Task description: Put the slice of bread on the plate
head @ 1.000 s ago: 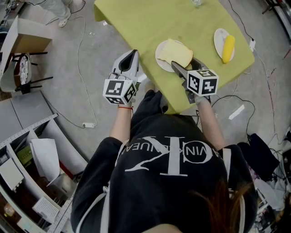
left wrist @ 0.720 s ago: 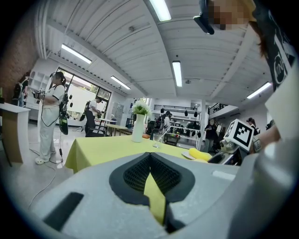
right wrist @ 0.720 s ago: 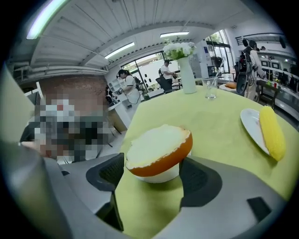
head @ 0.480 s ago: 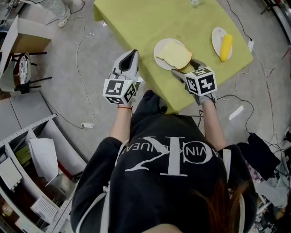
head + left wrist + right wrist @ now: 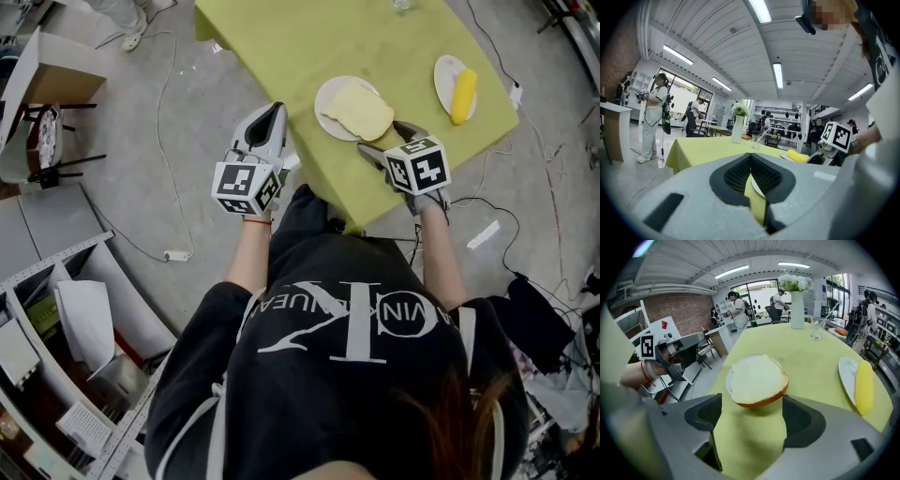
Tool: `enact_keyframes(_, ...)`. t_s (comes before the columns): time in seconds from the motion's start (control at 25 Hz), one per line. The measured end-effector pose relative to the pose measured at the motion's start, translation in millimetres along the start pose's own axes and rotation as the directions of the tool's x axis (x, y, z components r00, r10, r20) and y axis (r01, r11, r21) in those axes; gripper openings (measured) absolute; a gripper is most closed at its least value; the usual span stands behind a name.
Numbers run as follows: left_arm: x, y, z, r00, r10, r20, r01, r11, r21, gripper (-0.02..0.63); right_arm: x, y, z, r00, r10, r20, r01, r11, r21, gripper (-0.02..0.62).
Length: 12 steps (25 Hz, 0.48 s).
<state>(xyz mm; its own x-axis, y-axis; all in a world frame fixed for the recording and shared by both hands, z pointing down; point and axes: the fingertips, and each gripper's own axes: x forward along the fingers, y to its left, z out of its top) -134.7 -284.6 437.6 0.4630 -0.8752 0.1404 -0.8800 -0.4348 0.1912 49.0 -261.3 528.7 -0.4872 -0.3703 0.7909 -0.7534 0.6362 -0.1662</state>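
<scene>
The slice of bread (image 5: 357, 110) lies flat on a white plate (image 5: 327, 95) near the front of the yellow-green table (image 5: 309, 37). In the right gripper view the bread (image 5: 758, 379) covers most of the plate (image 5: 729, 381), and its brown crust juts over the near rim. My right gripper (image 5: 383, 139) sits just behind the bread, its jaws opening, with only tablecloth between them (image 5: 751, 417). The bread is free of the pads. My left gripper (image 5: 270, 116) hangs off the table's left edge, shut and empty (image 5: 751, 174).
A second white plate (image 5: 441, 75) with a yellow corn-like item (image 5: 461, 97) sits to the right, also seen as the yellow item (image 5: 864, 386). A white vase of flowers (image 5: 797, 310) and a glass (image 5: 816, 329) stand farther back. Cables and shelving lie on the floor.
The bread, held tilted in the right gripper's jaws a second ago, now lies flat on the plate. The right gripper has let go, spread wider and drawn back slightly. The left gripper stayed still.
</scene>
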Motion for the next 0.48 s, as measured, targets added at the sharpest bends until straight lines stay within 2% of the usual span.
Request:
enact_keyframes(0.24, -3.0, -6.7, 2.0, 1.000, -0.001, 0.006, 0.001, 1.000, 0.004, 0.011, -10.0, 0.7, 7.8, 0.998, 0.015, 0.068, -0.016, 1.000, 0.018, 0.399)
enact_keyframes(0.48, -5.0, -13.2, 7.1, 1.000, -0.007, 0.014, 0.007, 1.000, 0.014, 0.011, -23.5, 1.9, 20.6, 0.986, 0.012, 0.166, -0.015, 1.000, 0.015, 0.319)
